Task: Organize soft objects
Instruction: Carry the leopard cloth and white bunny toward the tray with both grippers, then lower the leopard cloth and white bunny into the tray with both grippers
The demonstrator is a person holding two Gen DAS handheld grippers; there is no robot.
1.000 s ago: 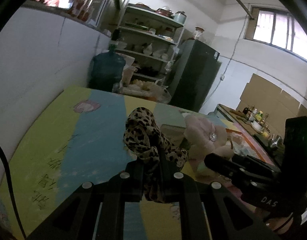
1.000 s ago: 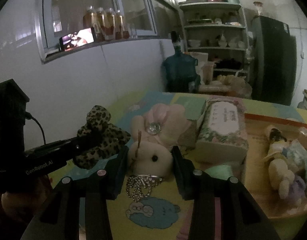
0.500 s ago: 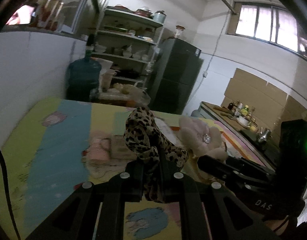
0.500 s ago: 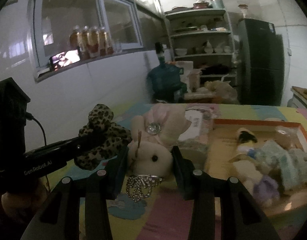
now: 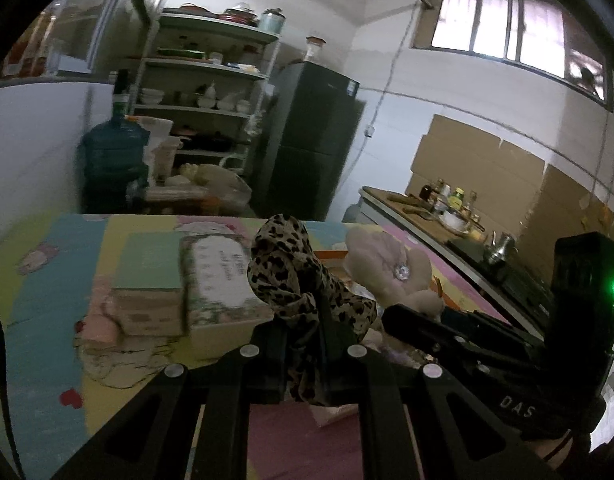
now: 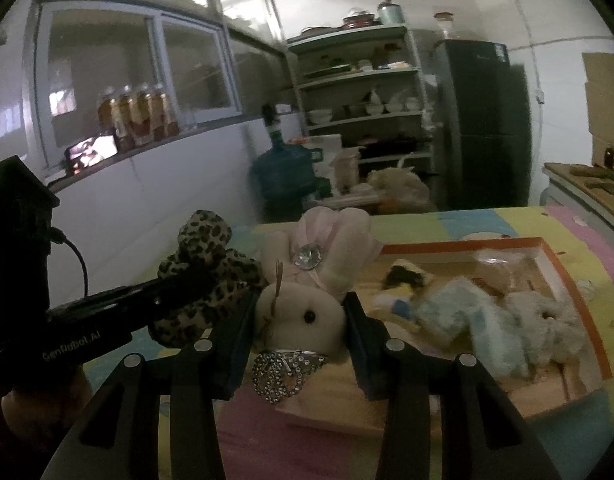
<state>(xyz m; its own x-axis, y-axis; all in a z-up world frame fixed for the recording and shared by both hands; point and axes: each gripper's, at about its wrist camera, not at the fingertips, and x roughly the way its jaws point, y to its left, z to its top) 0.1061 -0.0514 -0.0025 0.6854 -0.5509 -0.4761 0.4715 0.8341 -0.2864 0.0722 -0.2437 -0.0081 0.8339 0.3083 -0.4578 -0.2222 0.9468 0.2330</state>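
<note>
The shallow orange-rimmed tray (image 6: 563,264) lies ahead of and to the right of both hand-held grippers, its long side running away across the worktop (image 6: 447,220), and the right hand-held gripper (image 6: 301,312) is the nearer of the two; its fingertips already reach over the tray's near left corner. That gripper is clenched part-way on a pale plush rabbit (image 6: 307,300), the jaws pressing the toy's head from both sides, with the ears and a glittering gem standing up above and a beaded charm hanging below the pads. The left hand-held gripper (image 5: 303,340) sits just beside it, on its left, squeezed fully together on a leopard-print soft toy (image 5: 295,276), whose fabric bunches up above the jaws and trails down between them. Several soft things, among them a light blue one (image 6: 459,312) and a whitish fluffy one, already lie in the tray. A floral tissue box (image 5: 223,280) stands on the worktop ahead of the left gripper. By my reading, both toys are being carried toward the tray, and the rabbit looks placed to go in first.
</note>
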